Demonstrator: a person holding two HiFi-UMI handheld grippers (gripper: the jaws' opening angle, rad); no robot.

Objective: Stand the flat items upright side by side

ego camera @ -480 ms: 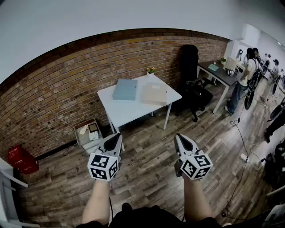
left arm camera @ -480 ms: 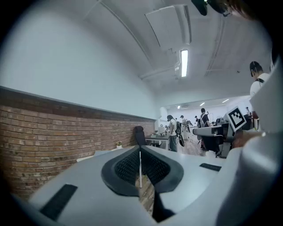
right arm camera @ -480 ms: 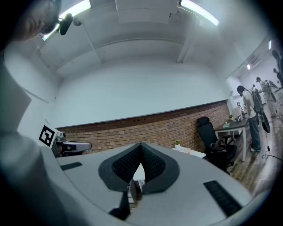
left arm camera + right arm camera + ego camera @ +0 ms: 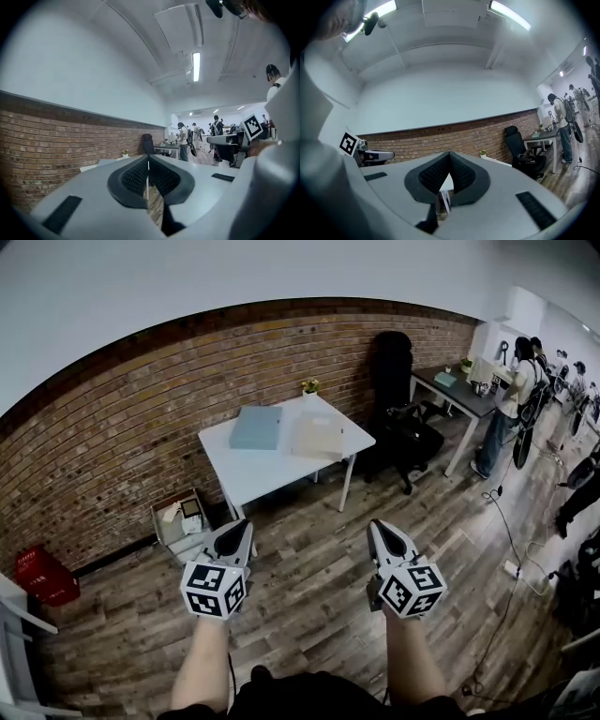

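Note:
Two flat items lie on a white table against the brick wall: a blue-grey one on its left part and a beige one on its right part. My left gripper and right gripper hang over the wooden floor, well short of the table. Both are shut and hold nothing. In the left gripper view the jaws meet tip to tip, and so do the jaws in the right gripper view.
A small potted plant stands at the table's far edge. An open box of odds and ends sits on the floor left of the table. A black office chair stands to the right. People stand at a desk further right. A red crate is far left.
The table and wall have shifted slightly left and up in the head view. The left gripper has drifted a little left; both stay shut.

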